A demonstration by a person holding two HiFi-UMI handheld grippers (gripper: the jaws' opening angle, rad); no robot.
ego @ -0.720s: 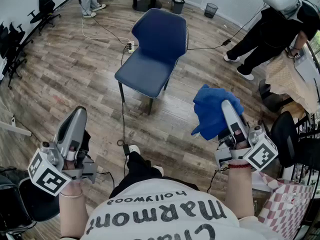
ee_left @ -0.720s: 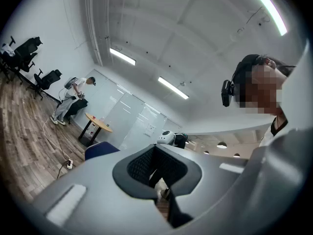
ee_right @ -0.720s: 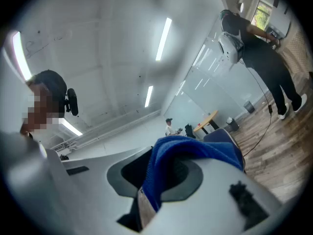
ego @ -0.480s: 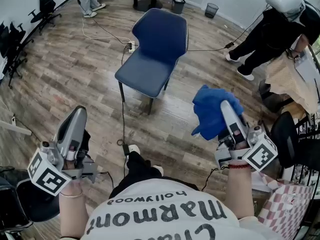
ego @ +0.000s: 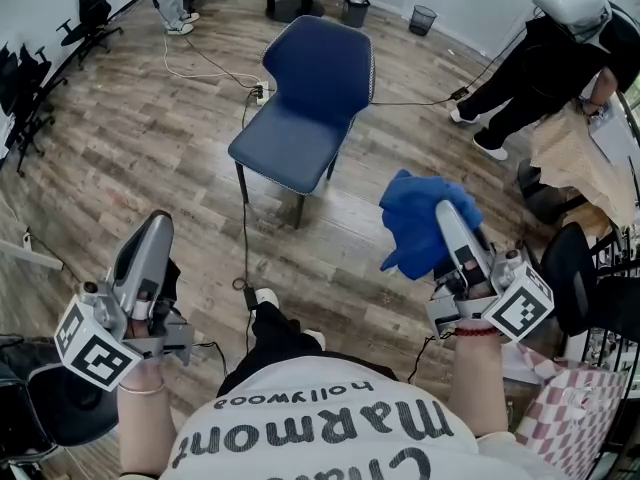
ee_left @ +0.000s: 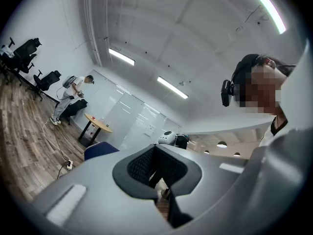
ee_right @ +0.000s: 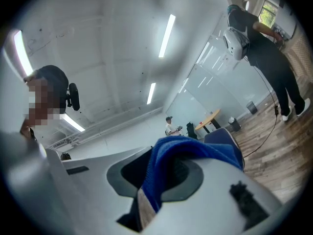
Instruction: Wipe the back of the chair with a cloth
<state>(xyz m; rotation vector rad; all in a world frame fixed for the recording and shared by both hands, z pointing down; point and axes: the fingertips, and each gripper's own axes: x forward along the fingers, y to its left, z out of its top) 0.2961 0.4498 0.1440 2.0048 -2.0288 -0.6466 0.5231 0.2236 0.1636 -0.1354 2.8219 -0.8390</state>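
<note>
**Right gripper (ego: 441, 214) clamped on the blue cloth (ego: 415, 230), chair (ego: 305, 103) standing ahead on the floor**

The right gripper (ee_right: 161, 180) is raised in front of the person, with its jaws closed on a fold of the cloth (ee_right: 195, 151). The rest of the cloth bunches over the tip and hangs down the left side of the gripper. The right gripper view shows blue fabric filling the gap between the dark pads, with a paler edge trailing below.

The left gripper (ego: 155, 226) is held low on the other side, well apart from the cloth. Its own view shows the left gripper (ee_left: 156, 168) with its jaws drawn together at the tips and nothing between them.

The chair is a blue one on thin dark legs, and it stands on the wooden floor (ego: 130, 148) ahead of the person, between the two grippers as the head view shows them. Its back (ego: 328, 60) is on the far side and its seat (ego: 285, 148) faces the person (neither gripper is near it). A dark cable (ego: 245, 218) runs across the floor beside the chair legs to a power strip (ego: 261, 94).

A second person (ego: 540, 63) in dark clothes, wearing a white headset, bends over at the right. Two bins (ego: 356, 10) stand by the far wall, and dark office chairs (ego: 90, 3) line the left edge.
</note>
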